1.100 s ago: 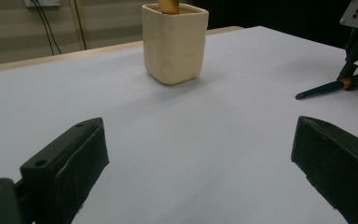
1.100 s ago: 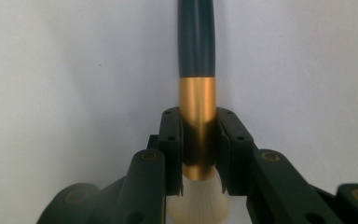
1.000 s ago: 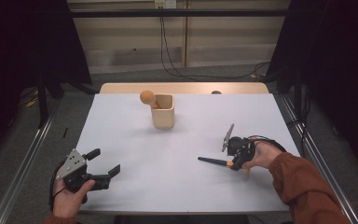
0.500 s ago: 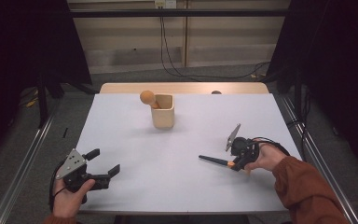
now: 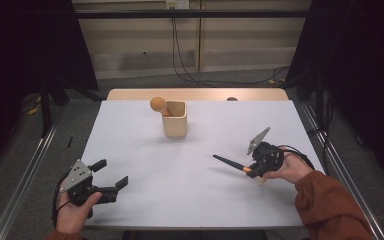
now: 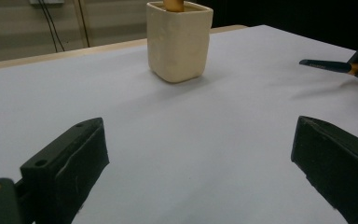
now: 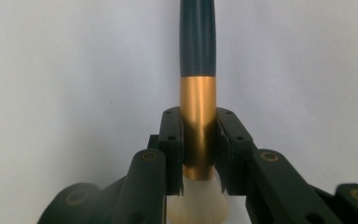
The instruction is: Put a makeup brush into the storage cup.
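A white counter (image 5: pixel 190 185) stands in a dim room with cables along the back wall. One brush (image 7: pixel 198 93) is clamped by its gold band in the right gripper (image 5: pixel 261 162). One cream cup (image 5: pixel 175 119) holds one wooden-knobbed tool (image 5: pixel 157 104). The left gripper (image 5: pixel 97 180) rests with jaws wide apart.

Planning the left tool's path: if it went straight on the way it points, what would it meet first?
Probably the cream cup, which stands ahead between the left tool's open jaws, slightly left of centre; bare table lies before it. Depth is uncertain.

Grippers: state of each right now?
Left gripper: open, empty, low over the table.
Right gripper: shut on the brush, jaws on its gold ferrule.
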